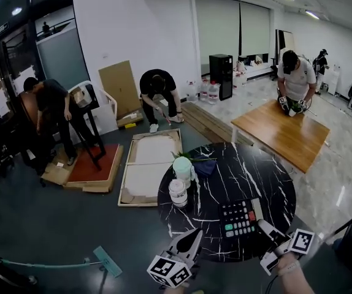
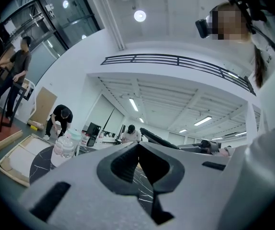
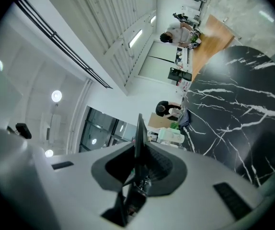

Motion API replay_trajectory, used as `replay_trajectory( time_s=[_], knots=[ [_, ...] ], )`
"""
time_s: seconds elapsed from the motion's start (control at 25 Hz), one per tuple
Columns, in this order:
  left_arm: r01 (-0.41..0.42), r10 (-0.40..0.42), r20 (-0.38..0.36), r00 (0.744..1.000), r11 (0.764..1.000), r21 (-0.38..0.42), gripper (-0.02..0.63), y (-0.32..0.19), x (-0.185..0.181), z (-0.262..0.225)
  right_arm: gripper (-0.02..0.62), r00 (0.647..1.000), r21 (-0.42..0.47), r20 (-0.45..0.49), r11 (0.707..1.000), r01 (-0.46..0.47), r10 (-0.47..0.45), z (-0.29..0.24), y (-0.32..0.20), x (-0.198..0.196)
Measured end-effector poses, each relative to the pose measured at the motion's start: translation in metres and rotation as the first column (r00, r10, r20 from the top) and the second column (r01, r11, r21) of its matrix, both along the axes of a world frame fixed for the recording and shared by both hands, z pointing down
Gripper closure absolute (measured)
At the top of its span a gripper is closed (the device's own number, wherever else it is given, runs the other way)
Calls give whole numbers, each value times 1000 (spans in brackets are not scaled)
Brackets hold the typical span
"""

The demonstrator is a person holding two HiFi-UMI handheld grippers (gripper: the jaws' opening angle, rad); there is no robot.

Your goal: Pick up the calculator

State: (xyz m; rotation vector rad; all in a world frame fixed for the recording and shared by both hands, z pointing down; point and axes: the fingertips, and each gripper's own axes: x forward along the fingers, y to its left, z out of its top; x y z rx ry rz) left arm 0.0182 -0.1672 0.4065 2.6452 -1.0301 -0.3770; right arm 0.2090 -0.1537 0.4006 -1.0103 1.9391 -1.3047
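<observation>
The black calculator (image 1: 238, 218), with white, green and red keys, sits at the near side of the round black marble table (image 1: 249, 170). My right gripper (image 1: 263, 226) is shut on its near right corner. In the right gripper view the calculator (image 3: 140, 128) shows edge-on as a thin dark slab clamped between the jaws of the right gripper (image 3: 138, 152). In the left gripper view the calculator (image 2: 159, 139) looks tilted up off the tabletop. My left gripper (image 1: 195, 235) rests at the table's near edge, to the left of the calculator. The left gripper (image 2: 138, 145) is shut with nothing in it.
Two white cups (image 1: 178, 192) (image 1: 182, 167), a green plant sprig (image 1: 191, 157) and a dark blue cloth (image 1: 205, 166) stand at the table's far left. A wooden table (image 1: 283, 133) with a person at it lies beyond. Cardboard sheets (image 1: 148, 167) and other people fill the floor to the left.
</observation>
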Motion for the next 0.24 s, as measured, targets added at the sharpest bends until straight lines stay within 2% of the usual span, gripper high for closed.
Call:
replay_trajectory(
  time_s=[0.12,0.24],
  knots=[
    [2,-2,5,1000,1000,-10,598,0,2,5,540,1000,-20,22,1000,-4,4,7,0,1],
    [14,-14,-3,1000,1000,-13,598,-2,2,7,540,1000,-35,-7,999,8,-8,11,-2,2]
  ],
)
